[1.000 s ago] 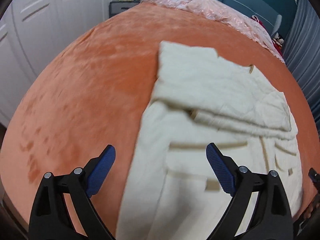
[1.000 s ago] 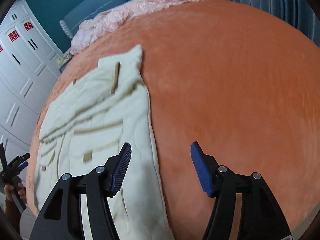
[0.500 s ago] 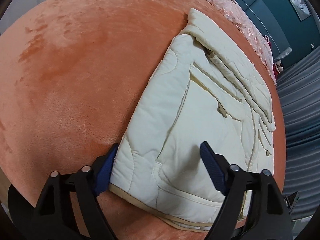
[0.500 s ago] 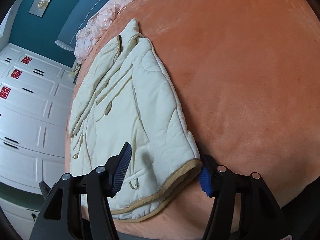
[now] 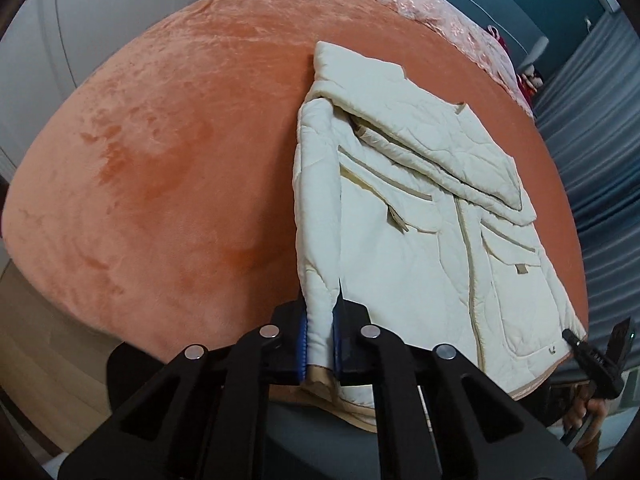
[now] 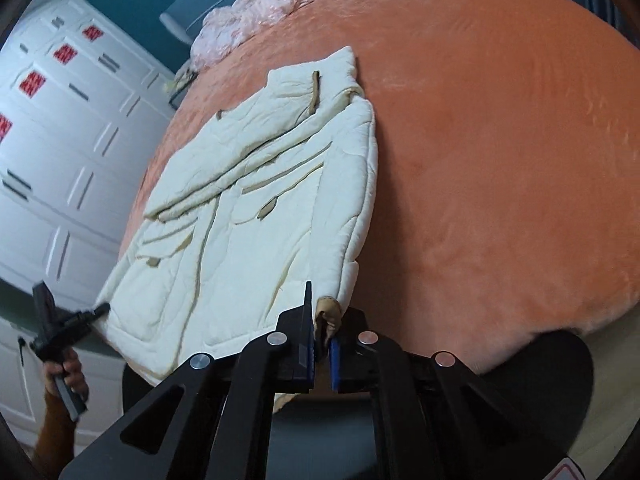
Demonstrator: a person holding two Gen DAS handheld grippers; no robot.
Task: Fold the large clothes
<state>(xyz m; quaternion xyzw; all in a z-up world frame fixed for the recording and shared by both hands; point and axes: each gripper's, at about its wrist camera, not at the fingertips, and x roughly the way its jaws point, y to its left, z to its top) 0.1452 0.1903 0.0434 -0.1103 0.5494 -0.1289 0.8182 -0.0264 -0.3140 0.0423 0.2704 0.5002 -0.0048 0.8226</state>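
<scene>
The cream quilted jacket point(image 5: 420, 216) lies ahead of both sets of fingers on the orange bedspread point(image 5: 180, 160), its sleeves already folded across the chest. The left gripper point(image 5: 320, 344) and right gripper point(image 6: 320, 344) each pinch a hem corner, so by my judgement the bottom-to-collar fold remains.

Your bed point(image 5: 168, 168) carries an orange plush cover, pile brushed into darker and lighter patches. A cream quilted jacket point(image 5: 420, 216) lies directly on it, front up, tan trim showing, sleeves folded across the chest, hem at the near edge of the bed. A pink crumpled blanket point(image 6: 264, 4) lies along the far end, well apart from the jacket.
</scene>
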